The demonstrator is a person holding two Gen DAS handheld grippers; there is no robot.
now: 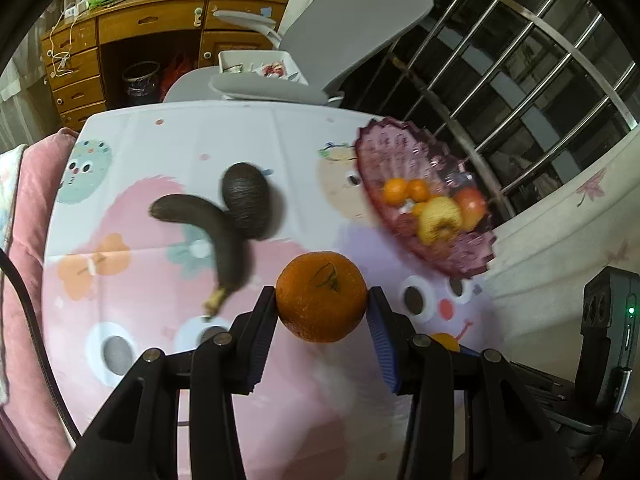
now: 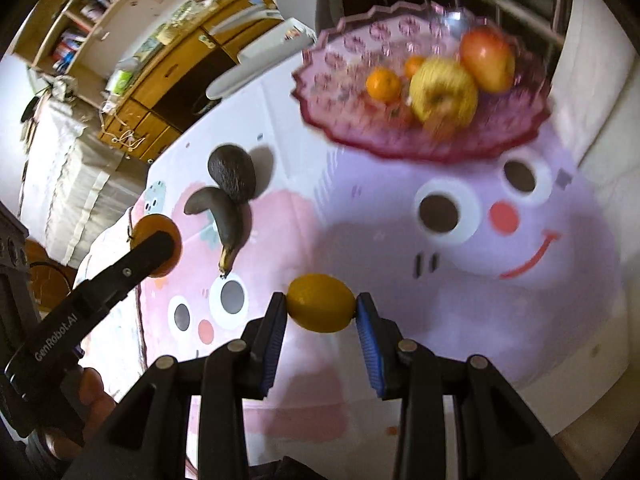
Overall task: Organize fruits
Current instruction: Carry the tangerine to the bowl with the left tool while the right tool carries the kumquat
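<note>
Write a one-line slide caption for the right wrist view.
Right gripper holds a lemon before the purple fruit bowl; blackened banana, avocado wait.

Behind your table stands a grey office chair (image 1: 356,28); past it, a wooden desk (image 1: 160,28) with drawers and a cluttered top; to your right, a dark window behind metal bars (image 1: 532,76); bookshelves (image 2: 92,8) climb the wall.

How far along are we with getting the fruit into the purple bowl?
Partway. Done: the purple bowl already holds a yellow apple, a red apple and small oranges. In hand: the left gripper grips a large orange; the right gripper grips a lemon. Left: the dark banana and avocado lie on the tablecloth.
</note>
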